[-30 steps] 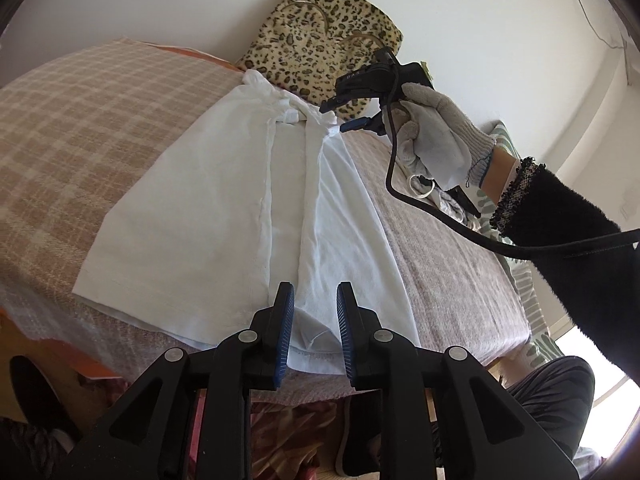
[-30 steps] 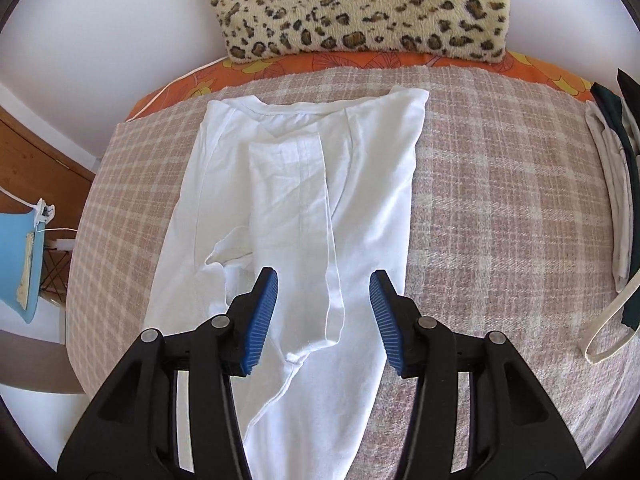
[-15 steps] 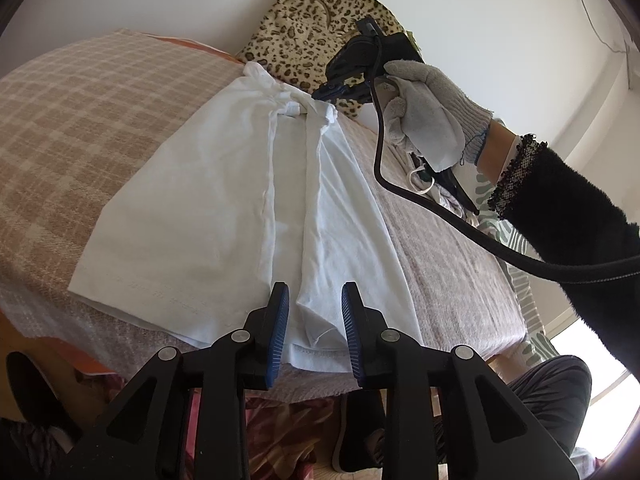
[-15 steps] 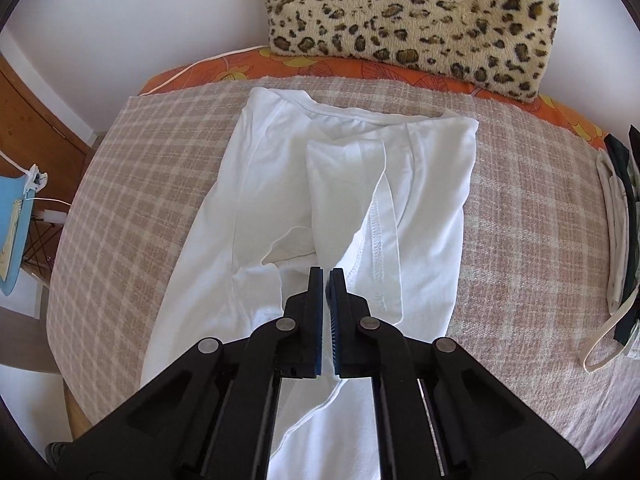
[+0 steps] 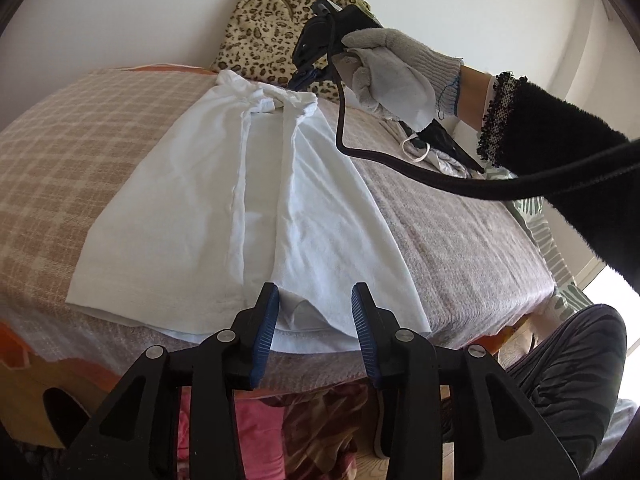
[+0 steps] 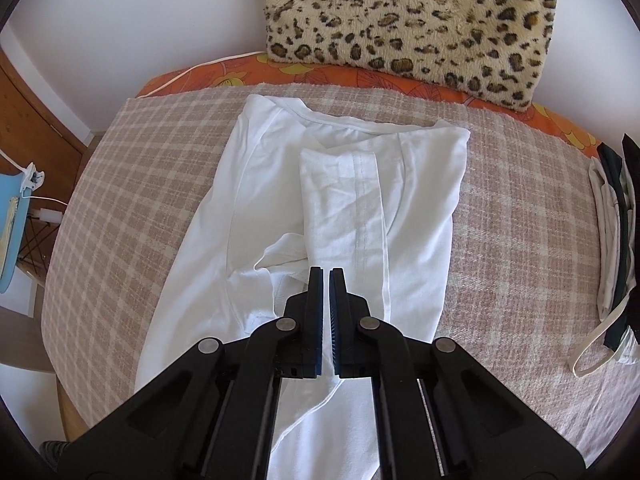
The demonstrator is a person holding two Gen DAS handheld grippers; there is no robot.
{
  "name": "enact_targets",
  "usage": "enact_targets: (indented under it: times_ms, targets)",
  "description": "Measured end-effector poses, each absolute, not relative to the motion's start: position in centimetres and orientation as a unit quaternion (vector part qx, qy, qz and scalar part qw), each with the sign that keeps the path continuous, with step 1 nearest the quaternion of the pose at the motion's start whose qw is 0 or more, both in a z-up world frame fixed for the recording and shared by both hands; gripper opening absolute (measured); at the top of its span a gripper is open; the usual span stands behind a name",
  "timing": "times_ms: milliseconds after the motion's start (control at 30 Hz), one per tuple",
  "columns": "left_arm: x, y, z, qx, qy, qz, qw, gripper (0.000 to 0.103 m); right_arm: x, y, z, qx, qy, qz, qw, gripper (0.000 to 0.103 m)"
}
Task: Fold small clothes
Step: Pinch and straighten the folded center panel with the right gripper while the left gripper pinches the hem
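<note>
Bed with checked beige woven cover [image 6: 520,208]; fuzzy leopard-print cushion [image 6: 408,24] against the white wall. White cotton shirt [image 5: 192,216] lies flat mid-bed, sleeve folded inward. Left gripper [image 5: 314,320]: fingers have just been opening, apart over the hem, nothing pinched. Right gripper [image 6: 325,304]: fingers together on the sleeve fold; only the left view shows its gloved hand [image 5: 392,76].
</note>
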State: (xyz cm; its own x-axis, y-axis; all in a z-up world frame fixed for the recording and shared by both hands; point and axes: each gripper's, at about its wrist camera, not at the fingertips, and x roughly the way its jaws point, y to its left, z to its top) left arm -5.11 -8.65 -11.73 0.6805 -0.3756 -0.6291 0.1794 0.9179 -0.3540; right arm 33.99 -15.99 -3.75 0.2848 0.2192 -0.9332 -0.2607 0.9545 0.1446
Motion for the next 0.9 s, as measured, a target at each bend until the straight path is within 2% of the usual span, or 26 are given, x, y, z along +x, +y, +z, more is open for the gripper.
enact_targets:
  times_ms: [100,333,533,767,800,833,900]
  targets:
    - [-5.1,-8.1,-12.2,-0.138,0.372,-0.143,0.907,0.035,33.9,-15.9,-3.7,-0.021,0.577,0.148,0.803,0.004]
    - [-4.8,-6.2,-12.9,-0.206,0.364,-0.162,0.894,0.006,33.9,-16.0,-3.4,-0.02,0.574,0.144,0.806,0.004]
    - [-5.7,-6.4,-12.0,-0.195,0.336,-0.176,0.905,0.003,34.0,-15.0,-2.7,-0.024,0.568,0.15,0.809,0.003]
    - [-5.4,-6.1,-12.1,-0.201,0.34,-0.169,0.903,0.003,34.5,-14.6,-1.5,0.004,0.563,0.166,0.81,0.004]
    - [-5.4,-6.1,-12.0,-0.201,0.339,-0.17,0.903,0.003,34.7,-15.4,-1.7,0.016,0.57,0.158,0.806,0.013]
    - [-5.4,-6.1,-12.0,-0.202,0.338,-0.171,0.903,0.003,34.6,-16.4,-2.1,0.028,0.576,0.148,0.804,0.035]
    - [-5.5,-6.2,-12.0,-0.2,0.336,-0.174,0.904,0.003,34.4,-18.3,-2.8,0.048,0.579,0.119,0.805,0.055]
